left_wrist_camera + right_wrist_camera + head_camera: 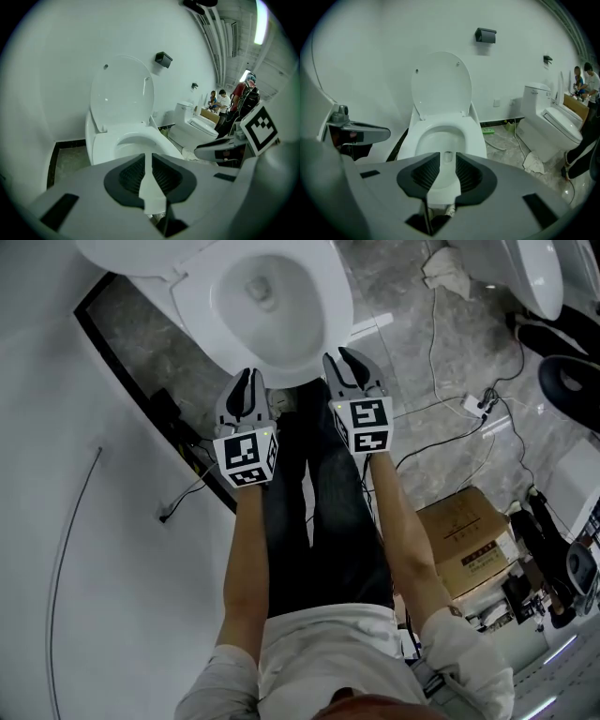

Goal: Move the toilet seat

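Now the left gripper hovers with jaws together, empty; the seat lies flat on the bowl just ahead of it. The right gripper, jaws slightly apart and empty, faces the same seat, with the lid upright beyond.

The head view's top edge cuts off the raised lid of the toilet and most of a second toilet, the cardboard box bears print too small to read, and the distant people are too small to make out.
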Motion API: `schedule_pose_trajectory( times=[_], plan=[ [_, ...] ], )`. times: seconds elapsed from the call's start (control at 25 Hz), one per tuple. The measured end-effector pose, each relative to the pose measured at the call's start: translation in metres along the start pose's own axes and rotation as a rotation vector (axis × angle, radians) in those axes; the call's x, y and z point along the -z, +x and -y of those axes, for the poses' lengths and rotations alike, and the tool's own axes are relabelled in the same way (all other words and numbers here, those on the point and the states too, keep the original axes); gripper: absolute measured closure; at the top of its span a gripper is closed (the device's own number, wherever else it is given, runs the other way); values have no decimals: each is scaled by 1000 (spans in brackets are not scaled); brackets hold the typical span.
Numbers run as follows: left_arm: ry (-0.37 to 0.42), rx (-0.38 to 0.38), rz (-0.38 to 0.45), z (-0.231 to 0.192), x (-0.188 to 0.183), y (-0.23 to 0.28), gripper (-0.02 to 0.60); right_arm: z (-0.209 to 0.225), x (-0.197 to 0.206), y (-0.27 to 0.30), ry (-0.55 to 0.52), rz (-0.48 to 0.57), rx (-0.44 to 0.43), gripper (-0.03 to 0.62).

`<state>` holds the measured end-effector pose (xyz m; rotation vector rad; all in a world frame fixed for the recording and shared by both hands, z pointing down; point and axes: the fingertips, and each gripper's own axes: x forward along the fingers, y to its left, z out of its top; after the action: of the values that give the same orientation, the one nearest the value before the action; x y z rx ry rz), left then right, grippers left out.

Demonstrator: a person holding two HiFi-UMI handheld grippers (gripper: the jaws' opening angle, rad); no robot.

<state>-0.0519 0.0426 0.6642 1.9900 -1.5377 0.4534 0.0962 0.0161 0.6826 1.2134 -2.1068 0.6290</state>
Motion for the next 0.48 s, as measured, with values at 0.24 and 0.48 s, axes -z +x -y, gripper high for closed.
schedule_pose_trajectory(
  times=[0.24, 0.48],
  plan=[
    [-19, -15, -55, -9, 27, 16, 475, 8, 22, 16, 20, -46, 4, 450],
    [-64, -28, -100, -16, 49, 29, 420, 15, 40, 32, 22, -102, 26, 421]
  ],
)
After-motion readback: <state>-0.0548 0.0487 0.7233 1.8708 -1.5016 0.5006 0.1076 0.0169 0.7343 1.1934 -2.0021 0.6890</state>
